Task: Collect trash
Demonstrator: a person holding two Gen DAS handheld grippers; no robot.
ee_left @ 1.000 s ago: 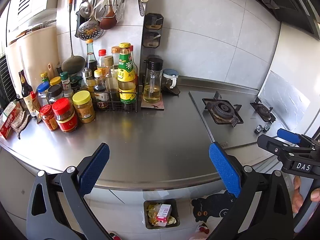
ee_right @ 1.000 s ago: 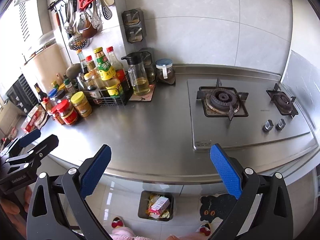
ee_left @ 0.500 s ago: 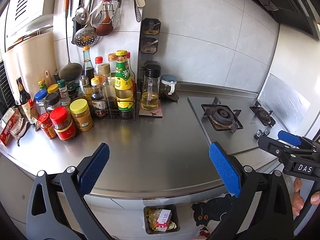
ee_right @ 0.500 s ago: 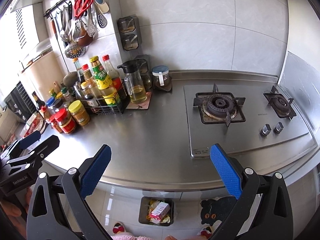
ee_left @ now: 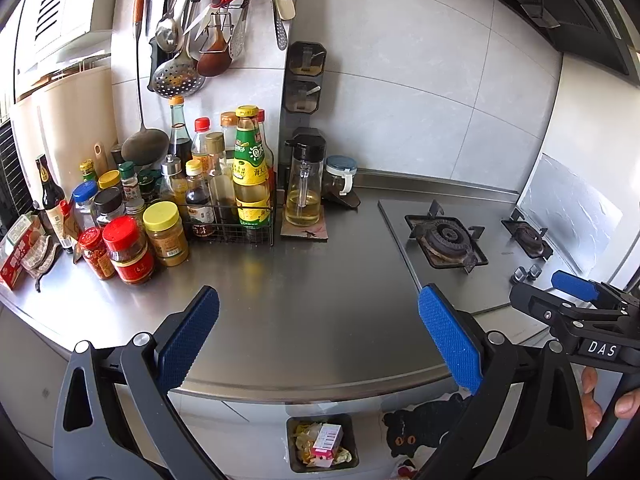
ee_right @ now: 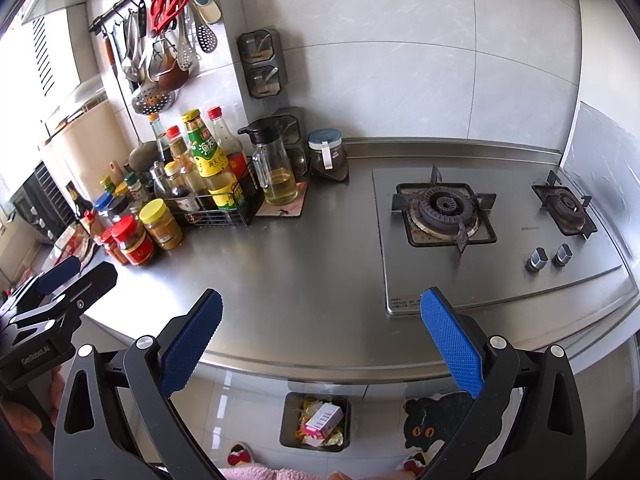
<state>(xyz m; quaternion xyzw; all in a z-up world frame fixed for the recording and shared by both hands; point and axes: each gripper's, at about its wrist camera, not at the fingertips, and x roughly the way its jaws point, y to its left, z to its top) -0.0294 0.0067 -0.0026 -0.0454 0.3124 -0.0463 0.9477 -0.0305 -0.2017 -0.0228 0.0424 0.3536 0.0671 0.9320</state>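
Holding trash, bin (ee_right: 285, 420) on floor; pink box (ee_right: 323, 418) atop

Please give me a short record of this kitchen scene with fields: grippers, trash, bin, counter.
left gripper: open, holds nothing, above counter edge
right gripper: open, holds nothing
trash bin: on floor below counter, contains pink box and wrappers
counter: steel, middle bare
condiment bottles: back left, some in wire rack
gas stove: right side
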